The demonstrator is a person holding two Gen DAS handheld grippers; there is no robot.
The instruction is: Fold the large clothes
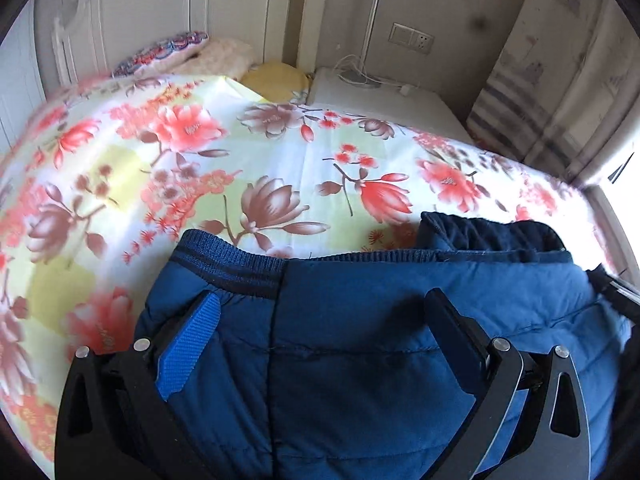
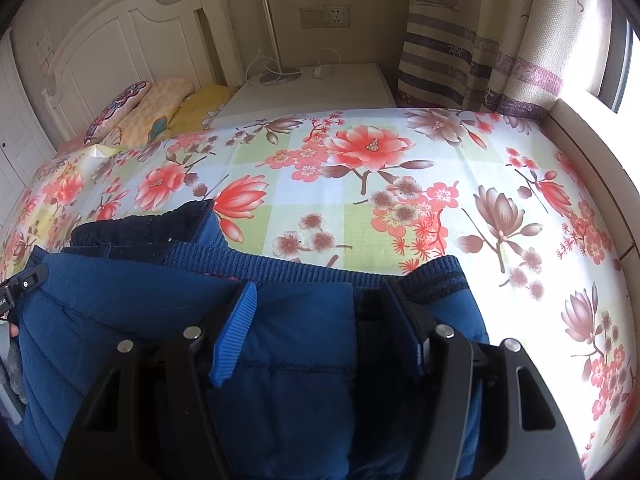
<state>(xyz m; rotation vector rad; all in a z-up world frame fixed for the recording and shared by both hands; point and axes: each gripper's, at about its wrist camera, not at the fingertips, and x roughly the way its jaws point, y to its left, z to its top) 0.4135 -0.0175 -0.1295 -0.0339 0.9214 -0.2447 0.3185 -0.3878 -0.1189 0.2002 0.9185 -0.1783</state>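
Observation:
A blue quilted jacket with a ribbed knit hem lies folded on the floral bedspread. My left gripper is open, its fingers spread over the jacket just below the hem. In the right wrist view the same jacket fills the lower middle, its ribbed hem running across. My right gripper is open too, its blue pads resting either side of the jacket's edge. The dark lining shows at the far left.
Pillows lie at the white headboard. A white bedside cabinet with a lamp stem and cables stands behind the bed. A striped curtain hangs at the right by the window sill.

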